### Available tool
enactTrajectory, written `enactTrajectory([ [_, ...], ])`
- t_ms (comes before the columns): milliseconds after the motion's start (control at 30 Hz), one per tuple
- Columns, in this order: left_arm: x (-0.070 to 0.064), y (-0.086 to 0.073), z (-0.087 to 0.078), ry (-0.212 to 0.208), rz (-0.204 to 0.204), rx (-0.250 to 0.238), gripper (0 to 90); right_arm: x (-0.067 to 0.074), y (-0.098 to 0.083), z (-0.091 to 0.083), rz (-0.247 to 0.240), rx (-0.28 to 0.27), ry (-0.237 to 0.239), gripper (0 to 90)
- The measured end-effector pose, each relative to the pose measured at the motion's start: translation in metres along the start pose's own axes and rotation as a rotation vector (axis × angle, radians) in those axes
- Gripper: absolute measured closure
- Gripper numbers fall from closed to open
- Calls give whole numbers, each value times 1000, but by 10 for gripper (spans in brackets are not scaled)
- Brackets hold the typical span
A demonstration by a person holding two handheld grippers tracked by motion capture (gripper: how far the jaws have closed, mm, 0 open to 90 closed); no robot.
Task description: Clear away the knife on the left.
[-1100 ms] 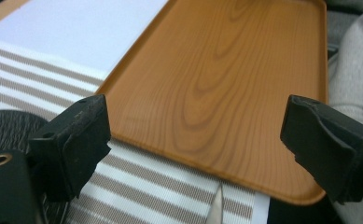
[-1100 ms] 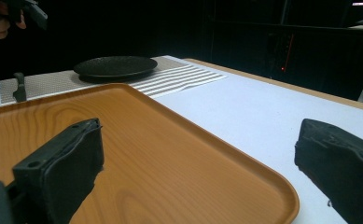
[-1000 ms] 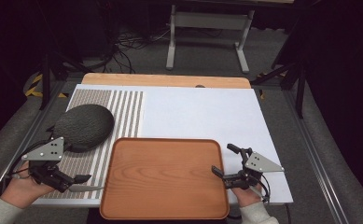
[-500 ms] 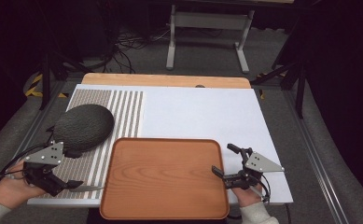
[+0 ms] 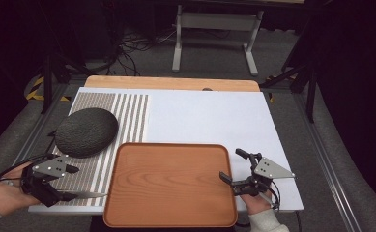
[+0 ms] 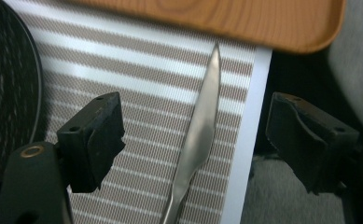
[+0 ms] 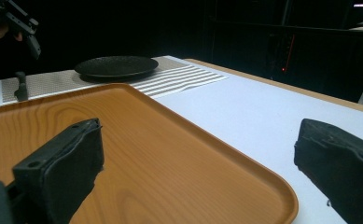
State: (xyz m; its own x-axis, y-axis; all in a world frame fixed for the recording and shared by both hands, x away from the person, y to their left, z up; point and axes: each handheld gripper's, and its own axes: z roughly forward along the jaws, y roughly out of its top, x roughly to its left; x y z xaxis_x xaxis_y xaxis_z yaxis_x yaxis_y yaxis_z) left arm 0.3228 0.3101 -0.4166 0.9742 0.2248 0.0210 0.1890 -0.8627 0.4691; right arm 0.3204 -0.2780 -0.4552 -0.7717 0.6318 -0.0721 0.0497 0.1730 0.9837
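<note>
The left gripper [image 5: 60, 183] has drawn back toward 7 o'clock, jaws spread over the knife [image 6: 195, 135] lying on the striped mat [image 5: 127, 111]. The right gripper [image 5: 238, 169] stays put, jaws spread at the tray [image 5: 171, 179] edge.

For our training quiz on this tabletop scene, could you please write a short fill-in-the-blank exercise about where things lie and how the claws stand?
1. The dark round textured plate rests on the ____ placemat.
2. The slim silver metal knife lies between the left claw's open jaws, its tip pointing toward the ____.
3. The right claw is open astride the right edge of the orange-brown wooden tray, which holds ____.

Missing words: striped; tray; nothing
</note>
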Motion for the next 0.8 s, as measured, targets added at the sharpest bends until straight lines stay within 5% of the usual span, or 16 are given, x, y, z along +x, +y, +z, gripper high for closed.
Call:
enactTrajectory([
  [600, 6, -4, 12, 2, 79, 315, 300, -1, 1, -2, -1, -5, -6, 19],
  [800, 9, -3, 17, -16, 102, 365, 366, 0, 1, -2, -2, -7, -4, 19],
])
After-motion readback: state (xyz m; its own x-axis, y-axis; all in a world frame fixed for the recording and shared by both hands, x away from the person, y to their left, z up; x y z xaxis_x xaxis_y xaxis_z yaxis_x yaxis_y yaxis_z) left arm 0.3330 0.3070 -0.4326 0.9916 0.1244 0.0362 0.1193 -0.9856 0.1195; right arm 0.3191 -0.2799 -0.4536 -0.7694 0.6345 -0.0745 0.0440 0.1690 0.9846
